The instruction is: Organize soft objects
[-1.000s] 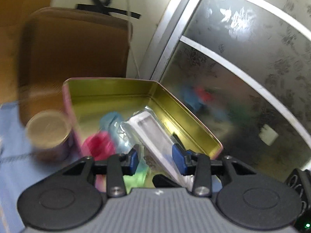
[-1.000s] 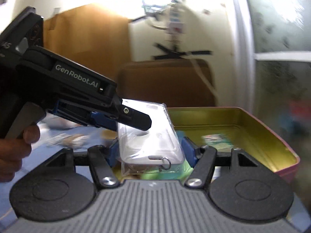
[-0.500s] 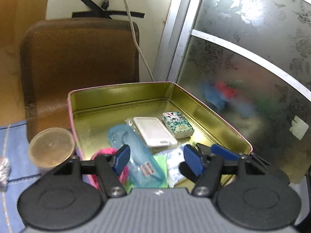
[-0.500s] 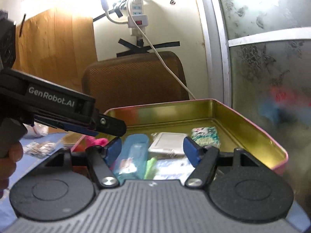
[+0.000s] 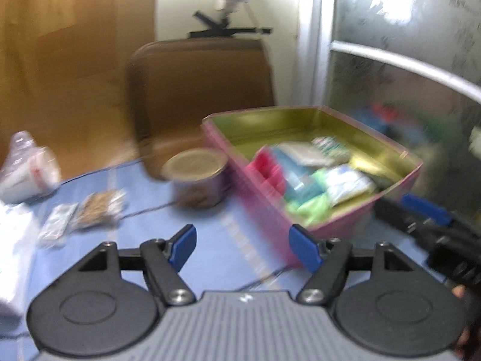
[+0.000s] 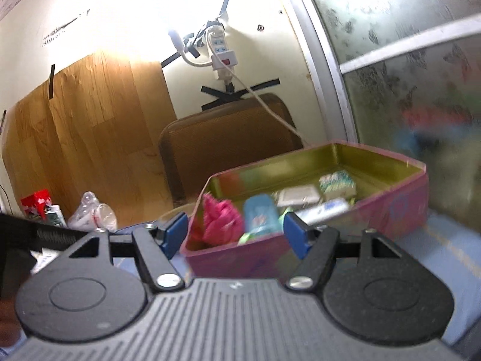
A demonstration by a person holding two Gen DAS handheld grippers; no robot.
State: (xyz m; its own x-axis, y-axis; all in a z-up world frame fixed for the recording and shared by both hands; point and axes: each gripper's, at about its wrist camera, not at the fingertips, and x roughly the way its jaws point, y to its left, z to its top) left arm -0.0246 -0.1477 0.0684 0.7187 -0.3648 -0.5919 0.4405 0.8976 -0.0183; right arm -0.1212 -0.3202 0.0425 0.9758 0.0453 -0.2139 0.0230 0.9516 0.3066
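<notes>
A pink tin (image 5: 300,113) with a gold inside stands on the blue cloth, holding a pink soft item (image 5: 264,165), a blue pouch (image 5: 296,177), green and white packets (image 5: 345,180) and a flat white pack (image 5: 300,150). My left gripper (image 5: 243,249) hovers over bare cloth left of the tin; its jaws are opening with nothing between them. Small packets (image 5: 99,207) lie on the cloth to its left. My right gripper (image 6: 234,236) stands open before the tin's (image 6: 405,198) near corner, gripping nothing. The pink item (image 6: 222,219) and blue pouch (image 6: 260,213) show beyond its pads.
A round can (image 5: 195,174) stands just left of the tin. A plastic bag (image 5: 27,171) and a red box (image 6: 36,201) sit at the far left. A brown chair back (image 6: 228,132) rises behind the table, with a frosted glass door (image 6: 421,90) at the right.
The white pack that sat between both grippers' pads now lies in the tin. Both grippers drew back from the tin; the left one swung left over the cloth and widened its jaws.
</notes>
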